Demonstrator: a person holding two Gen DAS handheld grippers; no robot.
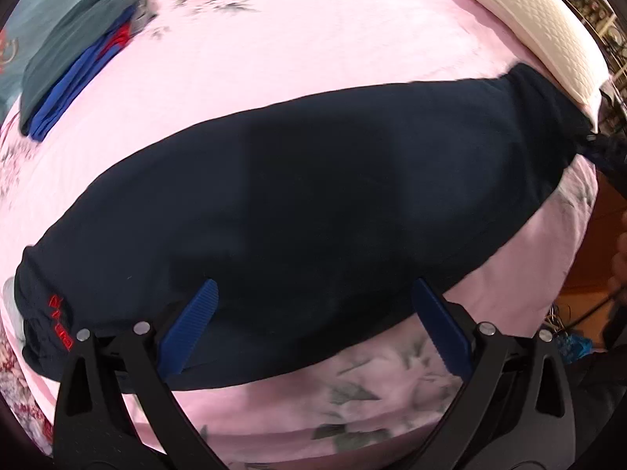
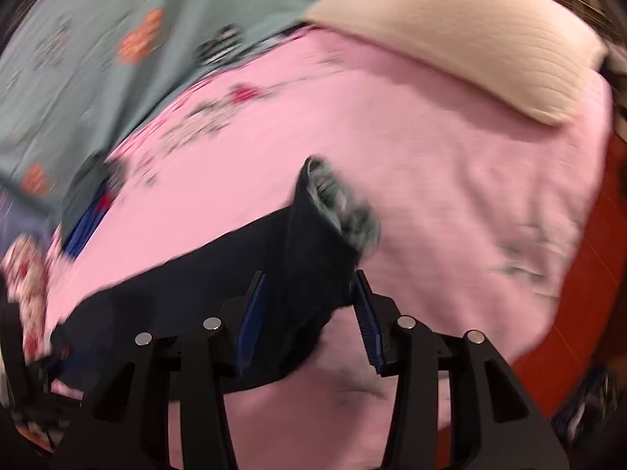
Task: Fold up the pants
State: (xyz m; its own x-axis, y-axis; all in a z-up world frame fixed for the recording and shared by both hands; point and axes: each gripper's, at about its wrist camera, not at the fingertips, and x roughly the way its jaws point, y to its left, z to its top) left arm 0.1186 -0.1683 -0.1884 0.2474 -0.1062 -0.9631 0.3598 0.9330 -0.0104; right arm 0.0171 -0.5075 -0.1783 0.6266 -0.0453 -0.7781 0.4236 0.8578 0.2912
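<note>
Dark navy pants point(image 1: 298, 203) lie stretched across a pink floral bedsheet point(image 1: 313, 62), with red lettering point(image 1: 58, 321) at the left end and the other end at the upper right. My left gripper point(image 1: 313, 290) is open, its blue pads hovering over the pants' near edge. In the blurred right wrist view the pants point(image 2: 219, 293) run left, and their open end point(image 2: 337, 203) shows a grey lining. My right gripper point(image 2: 309, 286) is open, its jaws on either side of that end of the pants.
A stack of folded grey, blue and red clothes point(image 1: 78, 51) lies at the far left of the bed. A white pillow point(image 1: 521, 19) sits at the far right edge. A teal quilt point(image 2: 117, 39) covers the back. Wooden floor point(image 2: 588, 293) lies beyond the bed's right side.
</note>
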